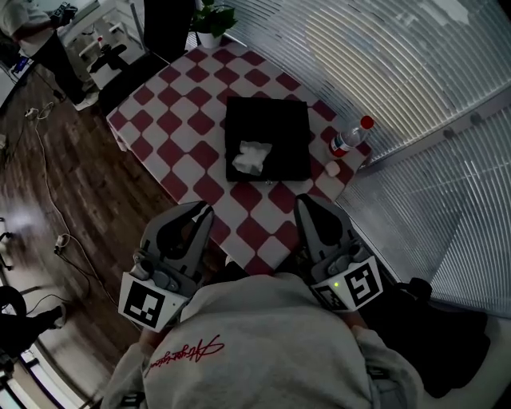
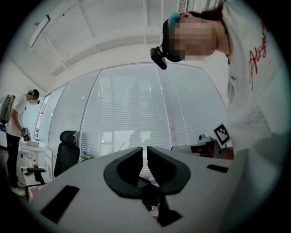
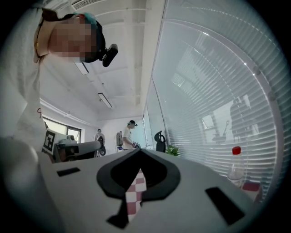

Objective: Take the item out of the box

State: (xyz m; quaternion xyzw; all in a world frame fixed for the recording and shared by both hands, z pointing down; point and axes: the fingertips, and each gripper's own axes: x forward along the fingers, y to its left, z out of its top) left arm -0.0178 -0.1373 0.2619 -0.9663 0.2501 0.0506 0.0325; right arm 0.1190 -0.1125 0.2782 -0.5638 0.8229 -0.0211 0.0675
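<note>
A flat black box [image 1: 267, 137] lies on the red-and-white checked table [image 1: 184, 172], towards its far side. Inside, near the box's front left corner, sits a crumpled white item [image 1: 251, 157]. Both grippers hover at the table's near edge, close to my body and well short of the box. My left gripper [image 1: 206, 210] [image 2: 146, 150] has its jaws almost together, with only a thin slit and nothing between them. My right gripper [image 1: 302, 201] [image 3: 138, 151] is shut, tips touching, and holds nothing.
A clear bottle with a red cap [image 1: 349, 137] [image 3: 235, 166] and a small white object [image 1: 333, 168] stand right of the box, by the window blinds. A potted plant [image 1: 212, 20] is at the table's far end. Cables [image 1: 48, 192] trail over the wooden floor at left.
</note>
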